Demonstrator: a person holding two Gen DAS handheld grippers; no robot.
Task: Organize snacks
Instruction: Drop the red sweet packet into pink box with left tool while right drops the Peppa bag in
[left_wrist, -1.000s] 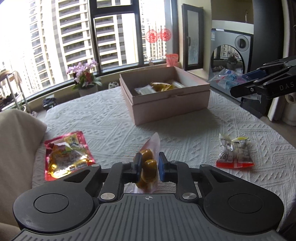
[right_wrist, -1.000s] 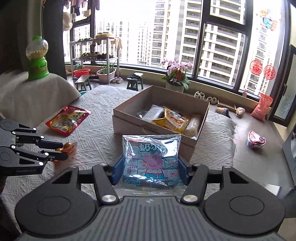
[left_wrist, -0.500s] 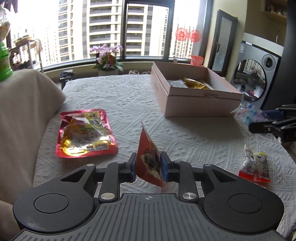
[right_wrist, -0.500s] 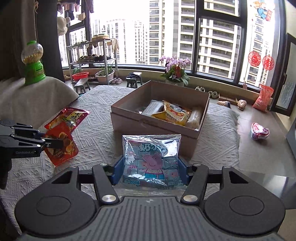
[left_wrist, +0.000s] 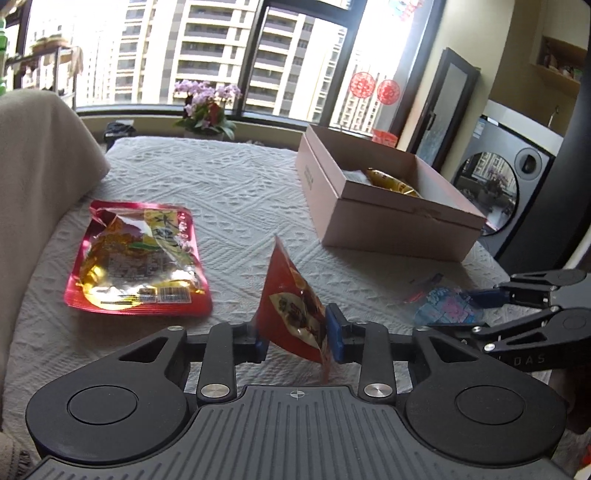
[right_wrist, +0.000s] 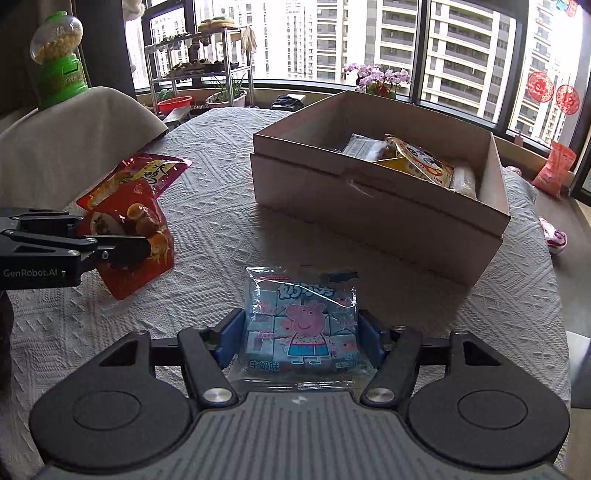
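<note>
Grippers each carry one snack above the cloth-covered worktop (right_wrist: 221, 206). Right gripper (right_wrist: 297, 338) is clamped on the sides of a clear blue cartoon-pig packet (right_wrist: 301, 325), held flat and face up. The open cardboard box (right_wrist: 369, 206) lies directly ahead of it and slightly right, long axis running from near left to far right; this gripper is judged the nearer to the box. Left gripper (left_wrist: 297, 338) is clamped on a red pouch (left_wrist: 295, 314), held on edge with one corner pointing up; from here the box (left_wrist: 388, 221) lies ahead and to the right. A larger red-and-gold packet (left_wrist: 136, 258) lies flat on the worktop, ahead and left. Box contents are partly hidden by its near wall; only a yellow packet (right_wrist: 421, 162) and pale wrappers show. Lower worktop is cut off by both gripper bodies.
</note>
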